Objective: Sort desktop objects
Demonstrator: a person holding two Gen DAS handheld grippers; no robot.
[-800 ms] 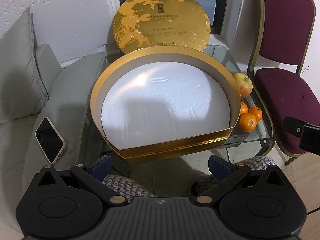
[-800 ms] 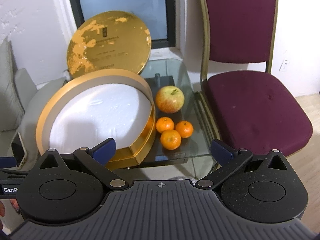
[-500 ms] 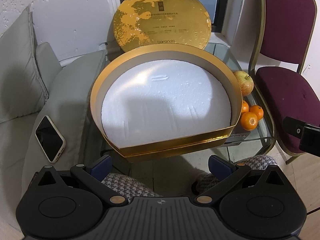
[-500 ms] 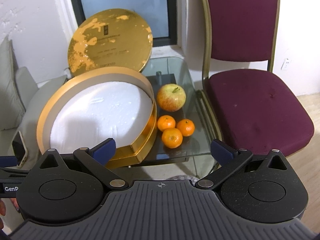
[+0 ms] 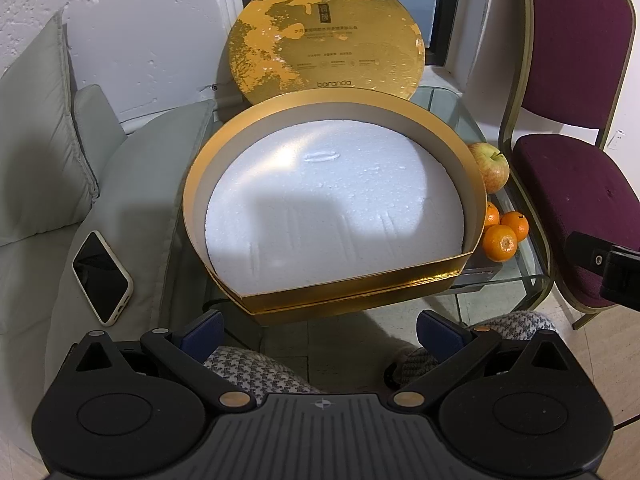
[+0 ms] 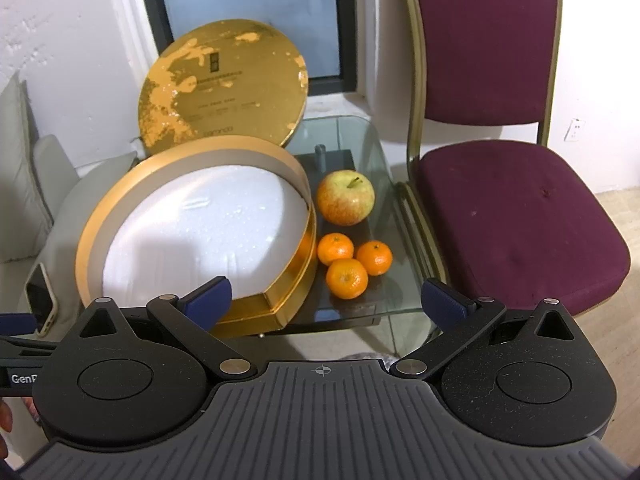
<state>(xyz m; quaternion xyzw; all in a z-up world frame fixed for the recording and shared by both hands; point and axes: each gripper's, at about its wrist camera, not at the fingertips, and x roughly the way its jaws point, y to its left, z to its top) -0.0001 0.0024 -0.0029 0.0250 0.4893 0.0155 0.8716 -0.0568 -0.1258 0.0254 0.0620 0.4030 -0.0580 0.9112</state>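
Note:
A round gold box (image 5: 332, 296) (image 6: 288, 304) with a white foam floor (image 5: 332, 204) (image 6: 200, 228) lies open on a glass table (image 6: 352, 144). Its gold lid (image 5: 326, 36) (image 6: 222, 84) leans upright behind it. To the box's right lie an apple (image 6: 346, 198) (image 5: 490, 168) and three mandarins (image 6: 347, 278) (image 5: 500, 242). My left gripper (image 5: 320, 330) hovers open in front of the box, holding nothing. My right gripper (image 6: 326, 300) is open and holds nothing, short of the mandarins.
A phone (image 5: 102, 278) (image 6: 40, 304) lies on a grey cushion (image 5: 132, 184) left of the table. A maroon chair (image 6: 516, 200) (image 5: 580, 184) stands close on the right. A wall and window are behind. Patterned fabric (image 5: 256, 372) lies below the left gripper.
Both views have shifted slightly; the box and fruit sit a little lower and closer in the right wrist view. Nothing on the table has moved, and both grippers stay open.

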